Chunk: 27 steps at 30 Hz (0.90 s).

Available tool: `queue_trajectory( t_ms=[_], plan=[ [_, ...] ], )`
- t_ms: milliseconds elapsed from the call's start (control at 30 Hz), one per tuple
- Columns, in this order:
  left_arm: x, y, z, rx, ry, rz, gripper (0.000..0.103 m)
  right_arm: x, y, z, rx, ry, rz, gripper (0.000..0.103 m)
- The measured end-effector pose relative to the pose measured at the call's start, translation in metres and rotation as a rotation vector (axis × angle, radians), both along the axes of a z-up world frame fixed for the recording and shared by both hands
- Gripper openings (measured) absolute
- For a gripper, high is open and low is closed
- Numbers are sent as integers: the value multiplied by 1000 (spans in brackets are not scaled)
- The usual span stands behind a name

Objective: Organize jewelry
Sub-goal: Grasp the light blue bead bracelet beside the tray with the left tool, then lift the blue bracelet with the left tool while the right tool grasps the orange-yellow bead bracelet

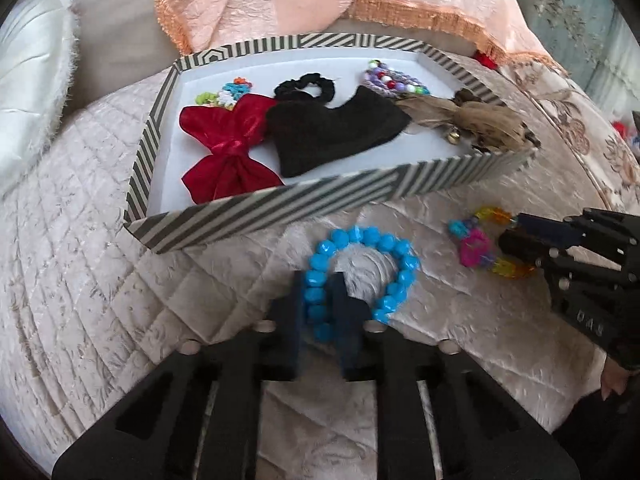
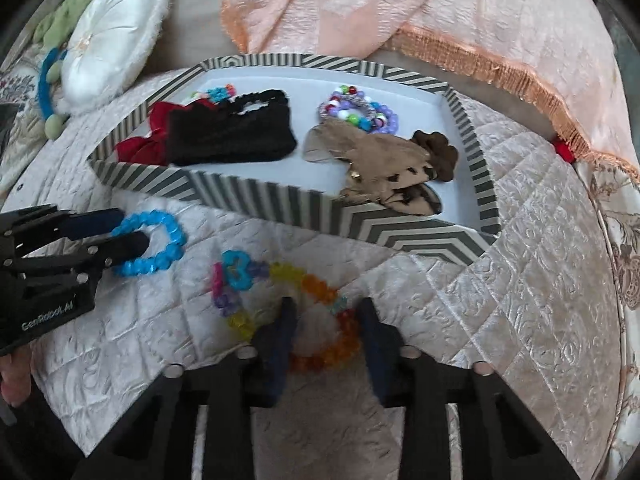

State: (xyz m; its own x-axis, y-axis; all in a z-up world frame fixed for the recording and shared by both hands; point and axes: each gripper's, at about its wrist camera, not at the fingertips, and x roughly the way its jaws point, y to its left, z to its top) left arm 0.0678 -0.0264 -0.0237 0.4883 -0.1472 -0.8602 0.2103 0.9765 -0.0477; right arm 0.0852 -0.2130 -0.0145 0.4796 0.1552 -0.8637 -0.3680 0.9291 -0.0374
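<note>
White lettering reading "GenRobot.AI" marks the black body of the left gripper (image 2: 132, 236) in the right wrist view; from the left wrist view the right gripper (image 1: 520, 236) shows only partial letters, too cut off to read. On a quilted pale pink bedspread (image 1: 100, 280), the left gripper's (image 1: 320, 304) dark blue pads are nearly closed, pinching one side of a turquoise faceted-bead bracelet (image 1: 394, 252). The right gripper's (image 2: 326, 324) jaws stand narrowly apart astride a multicoloured translucent bead bracelet (image 2: 320, 288); whether they press it cannot be told. Behind lies a grey-and-white striped cardboard tray (image 1: 280, 208) holding a red satin bow (image 1: 232, 152), which the right view half hides behind a black knitted pouch (image 2: 232, 136). Only that view shows a white fringed round cushion (image 2: 116, 32) whole.
</note>
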Motion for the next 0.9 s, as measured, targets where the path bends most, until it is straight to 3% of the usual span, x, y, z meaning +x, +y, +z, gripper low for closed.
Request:
queue_trajectory(
  t_ms=[100, 367, 633, 900],
  plan=[
    [-6, 4, 6, -29, -2, -4, 9, -5, -2, 6, 18, 0, -2, 9],
    [-16, 13, 37, -116, -61, -3, 9, -16, -5, 28, 74, -44, -3, 9],
    [-17, 13, 45, -121, -71, 1, 9, -12, -18, 32, 134, -28, -30, 9],
    [-15, 11, 43, -119, -58, 6, 9, -21, -19, 53, 231, -67, 8, 9]
  ],
)
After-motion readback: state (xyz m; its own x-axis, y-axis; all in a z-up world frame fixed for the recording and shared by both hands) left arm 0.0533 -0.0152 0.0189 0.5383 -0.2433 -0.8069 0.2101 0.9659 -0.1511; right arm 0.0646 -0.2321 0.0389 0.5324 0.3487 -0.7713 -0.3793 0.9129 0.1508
